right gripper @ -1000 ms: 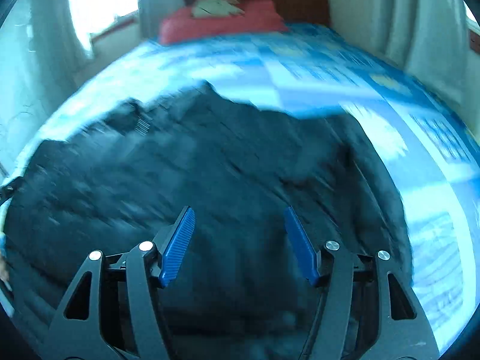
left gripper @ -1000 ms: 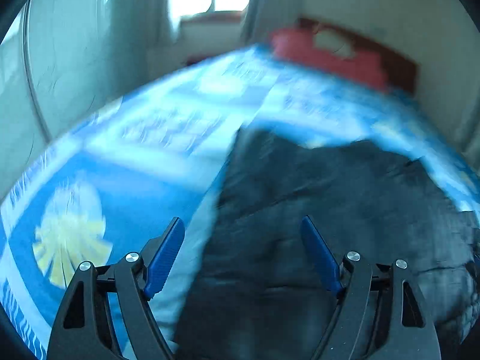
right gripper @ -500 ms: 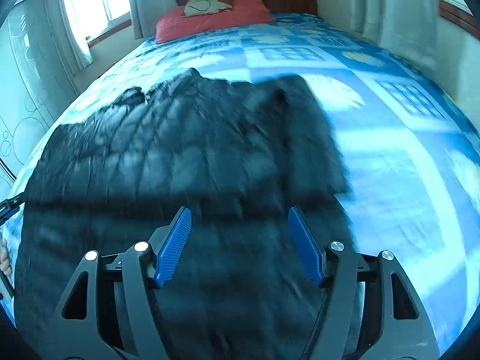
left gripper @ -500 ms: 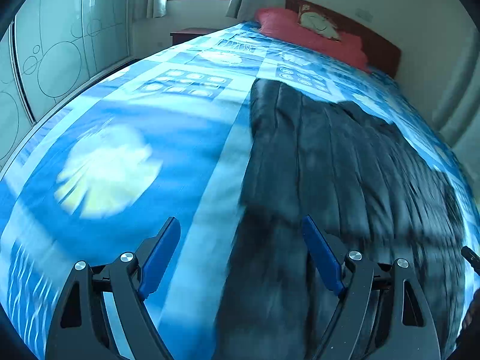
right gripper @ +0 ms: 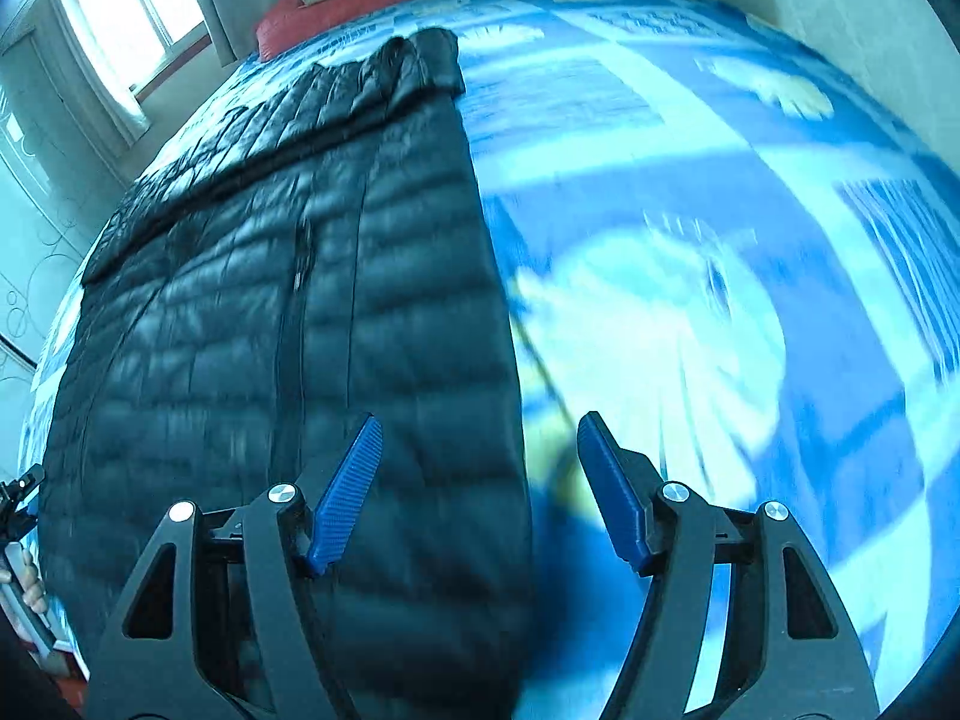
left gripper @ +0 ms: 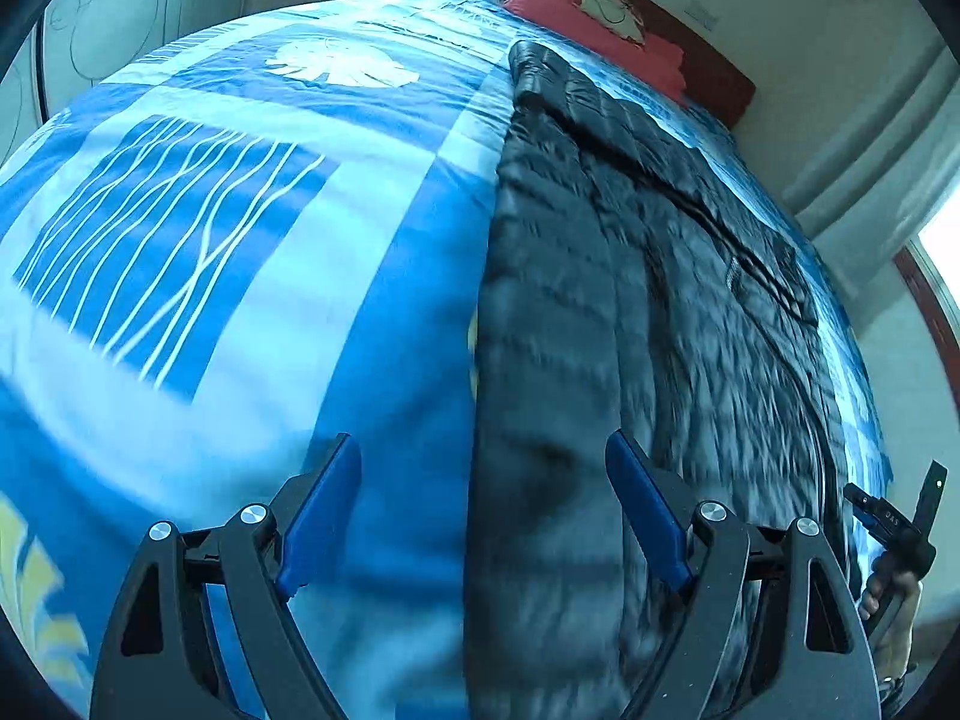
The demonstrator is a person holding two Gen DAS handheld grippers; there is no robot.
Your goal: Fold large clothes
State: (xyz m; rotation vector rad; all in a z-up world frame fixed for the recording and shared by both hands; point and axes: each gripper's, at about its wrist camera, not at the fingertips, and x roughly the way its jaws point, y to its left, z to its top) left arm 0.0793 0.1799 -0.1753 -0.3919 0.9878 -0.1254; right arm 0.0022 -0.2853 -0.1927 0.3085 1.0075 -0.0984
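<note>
A large black quilted puffer jacket (left gripper: 630,300) lies flat along the blue patterned bed, its sleeves folded in over the body; it also shows in the right wrist view (right gripper: 288,324). My left gripper (left gripper: 483,510) is open and empty, straddling the jacket's left edge near its near end. My right gripper (right gripper: 477,492) is open and empty, straddling the jacket's right edge. The right gripper also shows at the far right of the left wrist view (left gripper: 894,528), and the left gripper at the far left of the right wrist view (right gripper: 18,498).
The bedcover (left gripper: 240,240) is blue with white leaf and line prints. A red pillow (left gripper: 600,18) lies at the wooden headboard. A window (right gripper: 120,18) with curtains is to the left of the bed and a wardrobe door (left gripper: 120,6) stands alongside.
Both grippers have pulled back toward the near end of the jacket and moved outward, left to the left edge, right to the right edge. Both stayed open.
</note>
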